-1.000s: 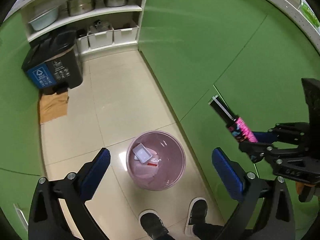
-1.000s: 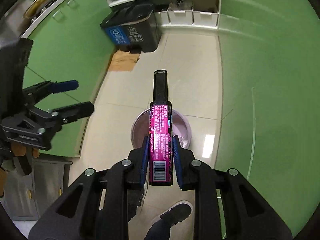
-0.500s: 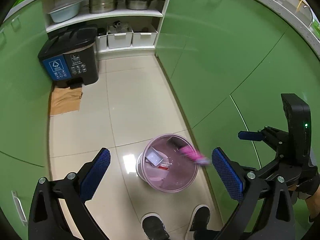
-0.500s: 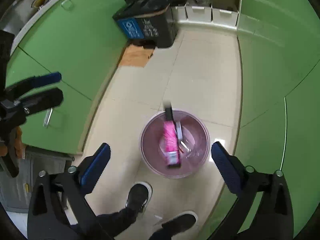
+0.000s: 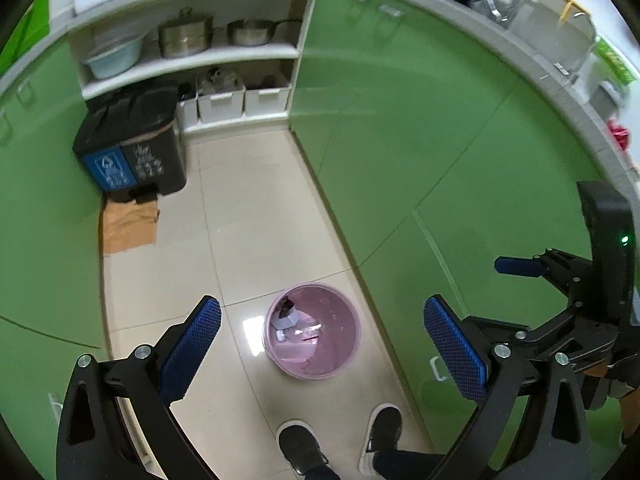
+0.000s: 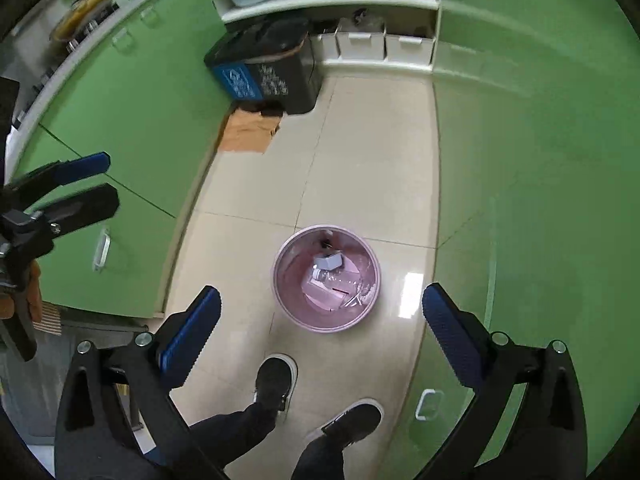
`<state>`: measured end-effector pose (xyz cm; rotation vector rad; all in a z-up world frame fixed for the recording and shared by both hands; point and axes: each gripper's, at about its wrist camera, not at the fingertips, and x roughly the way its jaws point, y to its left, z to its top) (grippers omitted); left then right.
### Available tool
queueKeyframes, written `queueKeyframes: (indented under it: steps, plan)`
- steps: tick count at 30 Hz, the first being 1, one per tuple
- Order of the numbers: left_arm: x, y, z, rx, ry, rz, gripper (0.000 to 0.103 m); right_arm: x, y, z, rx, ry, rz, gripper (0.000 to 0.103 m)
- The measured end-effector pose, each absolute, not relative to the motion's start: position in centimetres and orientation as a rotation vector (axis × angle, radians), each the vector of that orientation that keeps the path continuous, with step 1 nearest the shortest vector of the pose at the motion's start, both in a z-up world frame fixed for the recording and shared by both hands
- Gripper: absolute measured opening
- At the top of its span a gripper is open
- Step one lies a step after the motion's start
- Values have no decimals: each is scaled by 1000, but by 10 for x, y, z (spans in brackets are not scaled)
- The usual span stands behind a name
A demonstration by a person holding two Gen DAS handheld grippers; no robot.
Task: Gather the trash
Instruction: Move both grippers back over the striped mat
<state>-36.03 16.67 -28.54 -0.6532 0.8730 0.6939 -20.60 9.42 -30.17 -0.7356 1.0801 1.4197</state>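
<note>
A round pink waste bin [image 5: 344, 364] [image 6: 288, 304] stands on the tiled floor below both grippers, with a white box, clear plastic and a dark item inside. High above it, my left gripper [image 5: 322, 344] is open and holds nothing. My right gripper [image 6: 320, 328] is also open and empty, with the bin seen between its blue pads. In the left wrist view the right gripper [image 5: 532, 300] shows at the right edge. The left gripper [image 6: 76, 184] appears at the left edge of the right wrist view.
Green cabinet doors [image 5: 400, 160] line both sides of a narrow tiled aisle. A dark recycling bin [image 5: 132, 152] with flat cardboard [image 5: 128, 228] before it stands at the far end under shelves with pots [image 5: 184, 36]. A person's two shoes [image 5: 340, 444] are just behind the pink bin.
The right gripper opened and the pink and black tube dropped from it into the pink bin. Both grippers have since risen, so the bin looks smaller.
</note>
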Motion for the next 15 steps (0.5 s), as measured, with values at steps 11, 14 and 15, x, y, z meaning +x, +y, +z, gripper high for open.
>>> queueKeyframes:
  steps: [11,14,15]
  plan:
    - [-319,119,-99,-529,868,566,97,-145,-7,-82,-555,1001,1279,100]
    - [-294,105,-62,-475,853,504,97,-114,-52,-41,-480,972,1183,100]
    - [-287,100,-54,-462,848,487,97,-106,-62,-34,-462,965,1159,100]
